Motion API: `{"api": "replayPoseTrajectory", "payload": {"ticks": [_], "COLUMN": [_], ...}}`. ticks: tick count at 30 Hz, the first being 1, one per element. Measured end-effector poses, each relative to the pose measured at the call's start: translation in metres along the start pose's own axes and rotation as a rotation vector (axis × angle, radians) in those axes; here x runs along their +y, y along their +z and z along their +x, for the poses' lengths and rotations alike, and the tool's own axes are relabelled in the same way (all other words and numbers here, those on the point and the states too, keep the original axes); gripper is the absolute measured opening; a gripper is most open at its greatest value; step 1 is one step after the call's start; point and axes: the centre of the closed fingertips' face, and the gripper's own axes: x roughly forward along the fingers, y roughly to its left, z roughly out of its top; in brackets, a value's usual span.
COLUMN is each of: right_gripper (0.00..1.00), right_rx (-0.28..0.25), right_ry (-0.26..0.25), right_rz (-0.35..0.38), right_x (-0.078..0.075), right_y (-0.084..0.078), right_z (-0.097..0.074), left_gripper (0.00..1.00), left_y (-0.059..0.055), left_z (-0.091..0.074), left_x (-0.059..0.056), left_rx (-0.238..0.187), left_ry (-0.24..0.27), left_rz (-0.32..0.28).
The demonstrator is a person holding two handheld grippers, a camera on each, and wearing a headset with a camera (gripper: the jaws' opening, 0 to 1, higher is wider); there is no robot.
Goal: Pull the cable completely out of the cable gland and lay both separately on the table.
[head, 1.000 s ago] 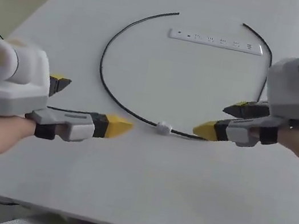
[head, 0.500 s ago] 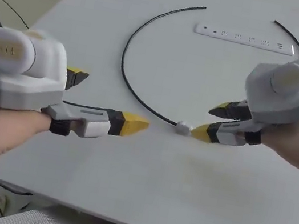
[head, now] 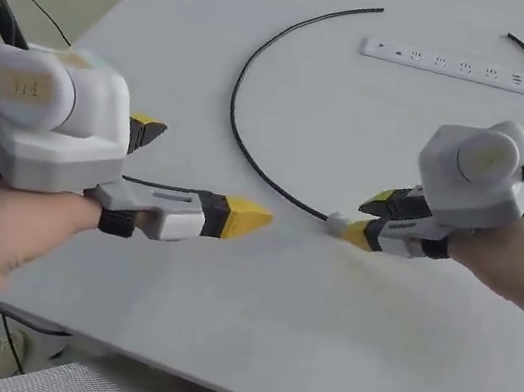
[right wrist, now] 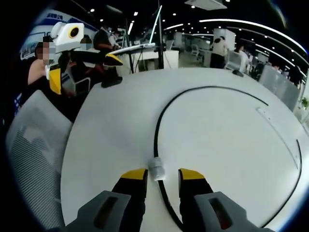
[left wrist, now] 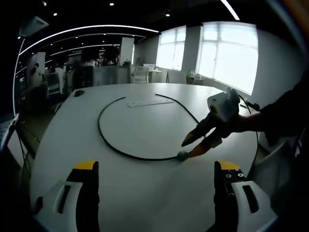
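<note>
Thin black cable (head: 233, 115) lies flat in a wide arc on the white tabletop (head: 253, 306). It is threaded through a small white plastic cable gland (head: 336, 221) at the arc's near point.

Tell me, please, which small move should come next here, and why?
Probably close the right claw on the cable gland: it sits between the open jaws, not yet gripped, with the black cable running through it. The left claw is open and free, so it could take the cable afterwards.
</note>
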Motion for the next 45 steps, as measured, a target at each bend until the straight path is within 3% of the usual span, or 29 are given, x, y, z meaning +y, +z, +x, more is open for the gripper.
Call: {"api": "replayPoseTrajectory", "payload": {"ticks": [13, 27, 31, 36, 39, 41, 45], "right_gripper": [0.13, 0.08, 0.08, 0.08, 0.08, 0.08, 0.08], "right_rx": [0.042, 0.018, -0.01, -0.017, -0.043, -0.061, -0.089], "right_ry": [0.013, 0.027, 0.046, 0.069, 0.09, 0.101, 0.126], "right_rz": [-0.047, -0.058, -0.033, -0.037, -0.054, -0.062, -0.122], "right_x": [0.003, 0.002, 0.0, 0.0, 0.002, 0.004, 0.013], "right_y": [-0.008, -0.007, -0.004, -0.002, 0.0, 0.002, 0.004], "right_z": [0.01, 0.01, 0.001, -0.013, -0.028, -0.037, -0.054], "left_gripper": [0.99, 0.99, 0.96, 0.93, 0.99, 0.96, 0.93], "left_y": [-0.002, -0.002, 0.001, 0.009, 0.018, 0.021, 0.026], "left_z": [0.001, 0.005, 0.009, 0.016, 0.021, 0.024, 0.031], "left_x": [0.003, -0.001, -0.004, -0.01, -0.021, -0.027, -0.053], "left_rx": [0.005, 0.003, -0.002, -0.016, -0.041, -0.046, -0.037], "left_ry": [0.0, -0.026, -0.061, -0.11, -0.156, -0.184, -0.309], "left_rz": [-0.004, 0.008, 0.05, 0.059, 0.07, 0.077, 0.054]}}
